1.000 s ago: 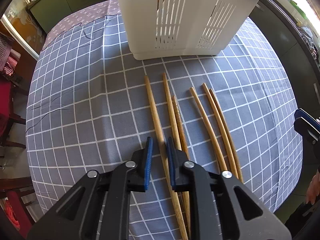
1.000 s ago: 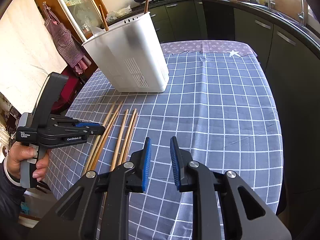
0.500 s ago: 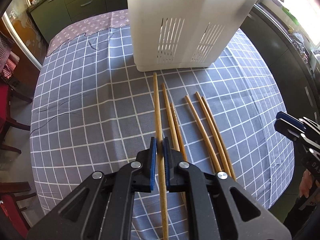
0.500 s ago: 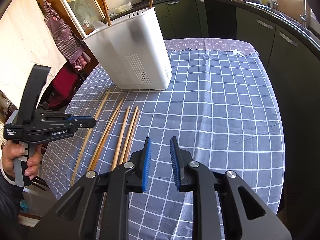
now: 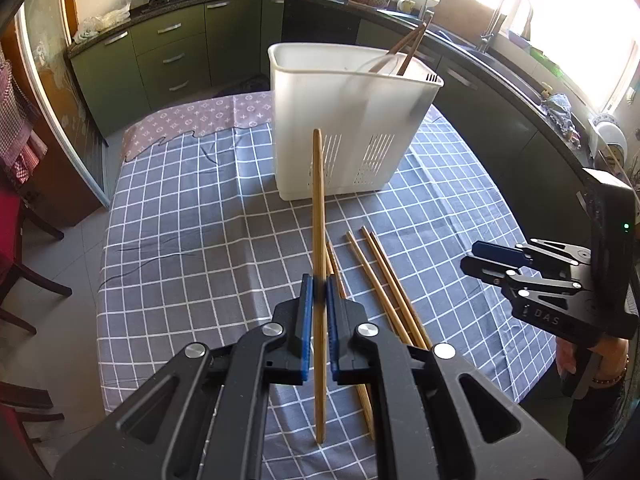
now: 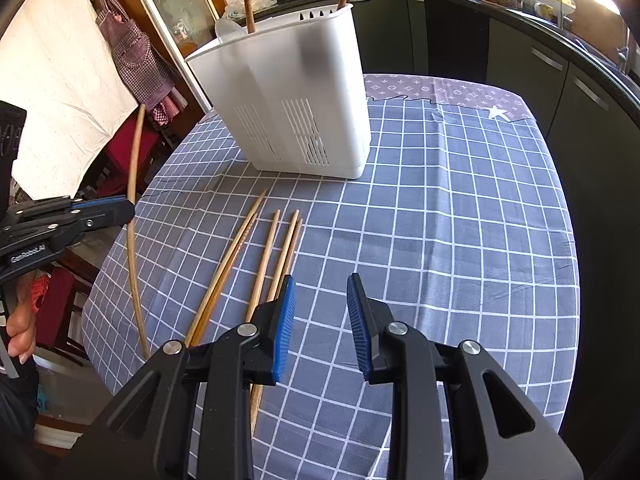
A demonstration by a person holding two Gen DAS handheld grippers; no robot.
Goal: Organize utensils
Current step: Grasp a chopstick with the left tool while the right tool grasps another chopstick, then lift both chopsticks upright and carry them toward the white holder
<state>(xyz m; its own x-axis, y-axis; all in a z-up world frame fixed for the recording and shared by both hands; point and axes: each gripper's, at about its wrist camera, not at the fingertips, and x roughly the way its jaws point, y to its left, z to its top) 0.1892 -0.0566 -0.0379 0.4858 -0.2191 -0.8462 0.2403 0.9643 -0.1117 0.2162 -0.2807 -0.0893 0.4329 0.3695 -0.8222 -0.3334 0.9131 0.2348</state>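
My left gripper (image 5: 319, 300) is shut on one wooden chopstick (image 5: 318, 216) and holds it up off the table, tilted toward the white slotted utensil holder (image 5: 344, 120). The held chopstick also shows in the right wrist view (image 6: 134, 200), with the left gripper (image 6: 120, 208) at the left edge. Several more chopsticks (image 5: 384, 280) lie on the checked tablecloth in front of the holder, also in the right wrist view (image 6: 256, 256). The holder (image 6: 288, 100) has two wooden sticks standing in it. My right gripper (image 6: 320, 316) is open and empty above the cloth, right of the chopsticks.
The table has a grey checked cloth (image 6: 460, 220) over a purple patterned one (image 5: 200, 116). Red chairs (image 5: 16, 232) stand at the left. Dark kitchen cabinets (image 5: 168, 56) and a counter with a sink (image 5: 504, 12) run behind and to the right.
My left gripper closed on one chopstick and lifted it off the table, tilting up toward the holder. The right gripper stayed open and nearly still.
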